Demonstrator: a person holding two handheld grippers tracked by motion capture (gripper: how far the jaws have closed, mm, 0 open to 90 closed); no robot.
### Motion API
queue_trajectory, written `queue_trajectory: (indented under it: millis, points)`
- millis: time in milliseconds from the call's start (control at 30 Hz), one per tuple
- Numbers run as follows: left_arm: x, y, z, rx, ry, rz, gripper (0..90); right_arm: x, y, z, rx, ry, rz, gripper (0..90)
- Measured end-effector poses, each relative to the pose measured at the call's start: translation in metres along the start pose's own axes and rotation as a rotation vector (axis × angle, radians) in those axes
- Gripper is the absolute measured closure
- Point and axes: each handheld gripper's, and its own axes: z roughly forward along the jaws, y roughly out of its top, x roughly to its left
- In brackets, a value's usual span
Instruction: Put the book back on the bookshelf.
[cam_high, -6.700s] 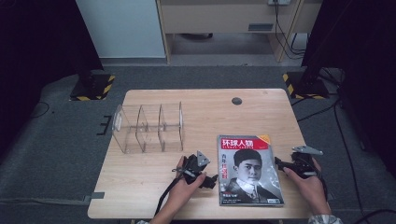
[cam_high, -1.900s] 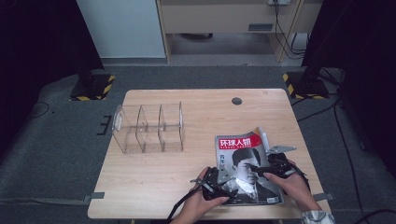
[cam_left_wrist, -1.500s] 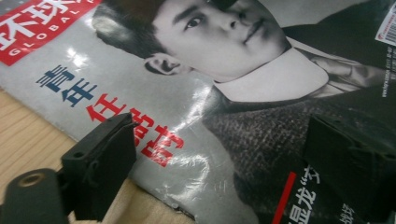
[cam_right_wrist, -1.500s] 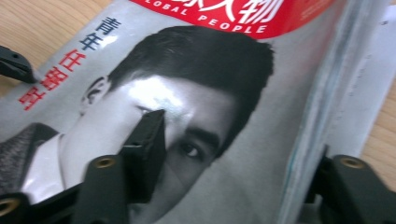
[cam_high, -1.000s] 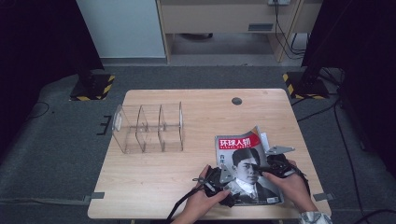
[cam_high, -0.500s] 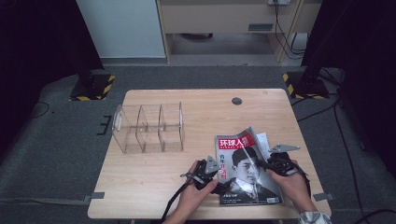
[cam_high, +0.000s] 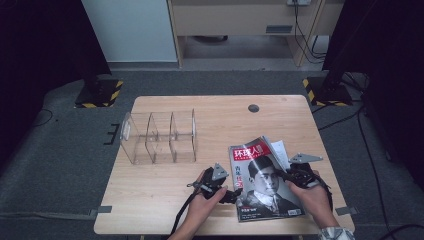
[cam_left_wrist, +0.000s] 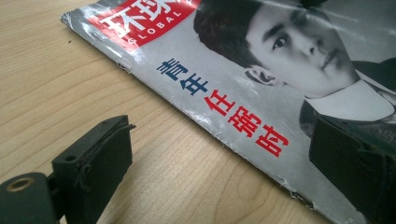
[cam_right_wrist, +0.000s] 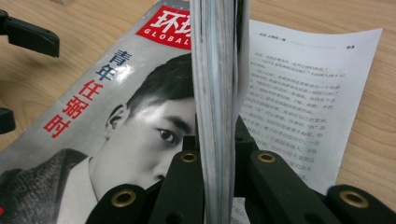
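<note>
A magazine (cam_high: 265, 182) with a red title band and a portrait cover lies on the wooden table (cam_high: 210, 120) at the front right. My right gripper (cam_high: 294, 175) has just closed on the lifted right-hand pages. In the right gripper view the page stack (cam_right_wrist: 215, 84) stands edge-on between the shut jaws of the right gripper (cam_right_wrist: 217, 156), and a printed page (cam_right_wrist: 299, 93) fans out to the right. My left gripper (cam_high: 231, 194) is open at the magazine's left edge. In the left gripper view the left gripper (cam_left_wrist: 224, 172) has one jaw over the wood and one over the magazine cover (cam_left_wrist: 261, 79).
A clear acrylic divider rack (cam_high: 160, 137) stands at the table's middle left. A round cable hole (cam_high: 253, 108) sits near the far edge. Bare wood stretches between the rack and the magazine. Both forearms come in over the front edge.
My left gripper has slid left off the cover to the magazine's left edge. The right gripper has kept its place and its jaws have shut on the raised right-hand pages.
</note>
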Motion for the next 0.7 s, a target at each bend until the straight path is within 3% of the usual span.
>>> queue_trajectory:
  millis: [333, 700]
  points:
    - [0.003, -0.001, 0.000, 0.010, -0.013, -0.011, 5.2, 0.004, 0.004, -0.008, -0.057, 0.034, 0.012, 87.6]
    - [0.004, -0.001, 0.001, 0.016, -0.030, -0.031, 5.3, 0.011, 0.011, -0.015, -0.122, 0.096, -0.018, 87.7]
